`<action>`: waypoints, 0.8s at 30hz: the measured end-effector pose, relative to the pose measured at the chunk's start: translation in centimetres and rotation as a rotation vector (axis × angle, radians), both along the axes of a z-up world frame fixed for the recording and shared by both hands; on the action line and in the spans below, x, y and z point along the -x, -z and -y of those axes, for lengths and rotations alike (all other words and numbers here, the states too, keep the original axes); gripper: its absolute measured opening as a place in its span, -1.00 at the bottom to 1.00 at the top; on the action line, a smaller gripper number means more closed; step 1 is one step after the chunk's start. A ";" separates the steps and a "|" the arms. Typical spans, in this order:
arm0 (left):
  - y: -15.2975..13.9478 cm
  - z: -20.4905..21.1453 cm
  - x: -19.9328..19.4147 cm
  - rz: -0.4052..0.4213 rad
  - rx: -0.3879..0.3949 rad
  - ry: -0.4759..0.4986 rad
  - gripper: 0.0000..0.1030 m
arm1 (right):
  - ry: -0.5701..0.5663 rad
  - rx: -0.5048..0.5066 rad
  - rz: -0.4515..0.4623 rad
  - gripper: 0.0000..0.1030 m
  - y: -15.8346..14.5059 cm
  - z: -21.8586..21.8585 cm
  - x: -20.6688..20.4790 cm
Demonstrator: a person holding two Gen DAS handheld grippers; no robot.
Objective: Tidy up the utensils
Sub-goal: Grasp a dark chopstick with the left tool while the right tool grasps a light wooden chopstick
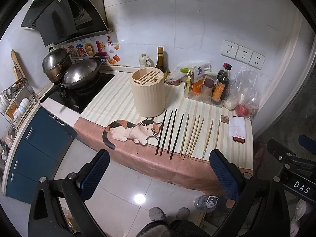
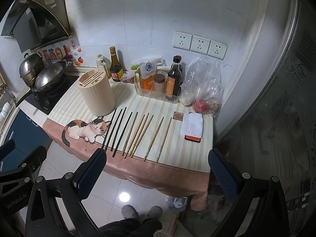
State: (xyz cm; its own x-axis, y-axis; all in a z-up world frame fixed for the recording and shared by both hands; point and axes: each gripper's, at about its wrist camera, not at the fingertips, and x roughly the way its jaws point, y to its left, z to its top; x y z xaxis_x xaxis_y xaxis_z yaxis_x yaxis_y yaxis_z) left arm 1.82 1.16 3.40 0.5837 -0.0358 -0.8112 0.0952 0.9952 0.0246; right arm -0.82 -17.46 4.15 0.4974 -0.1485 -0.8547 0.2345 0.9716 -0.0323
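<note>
Several chopsticks lie side by side on the striped table cloth, tips toward me. The dark chopsticks (image 1: 170, 133) (image 2: 117, 130) are on the left, the light bamboo chopsticks (image 1: 194, 136) (image 2: 140, 134) on the right. A cream ribbed utensil holder (image 1: 148, 92) (image 2: 96, 92) with a slotted top stands upright behind the dark ones. My left gripper (image 1: 160, 169) is open and empty, in front of the table edge above the floor. My right gripper (image 2: 157, 167) is open and empty, also short of the table edge.
A clear bin of sauce bottles (image 1: 207, 86) (image 2: 160, 83) and a plastic bag with a tomato (image 1: 244, 98) (image 2: 203, 92) stand at the back right. A phone under white paper (image 2: 192, 128) lies right of the chopsticks. A wok (image 1: 81, 75) and steamer pot sit on the stove at left.
</note>
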 end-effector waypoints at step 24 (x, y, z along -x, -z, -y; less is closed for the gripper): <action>22.4 -1.7 -19.9 -0.205 -0.177 0.017 0.74 | 0.264 -0.270 -0.236 -0.01 22.6 7.0 -14.4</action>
State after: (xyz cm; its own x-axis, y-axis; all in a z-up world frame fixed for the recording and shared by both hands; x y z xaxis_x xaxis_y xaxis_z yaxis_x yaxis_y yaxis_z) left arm 21.69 2.83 -19.01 0.4069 0.1085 -0.9070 0.1332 0.9753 0.1764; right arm 13.59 -24.46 -18.44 0.2594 0.0002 -0.9658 0.4923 0.8603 0.1324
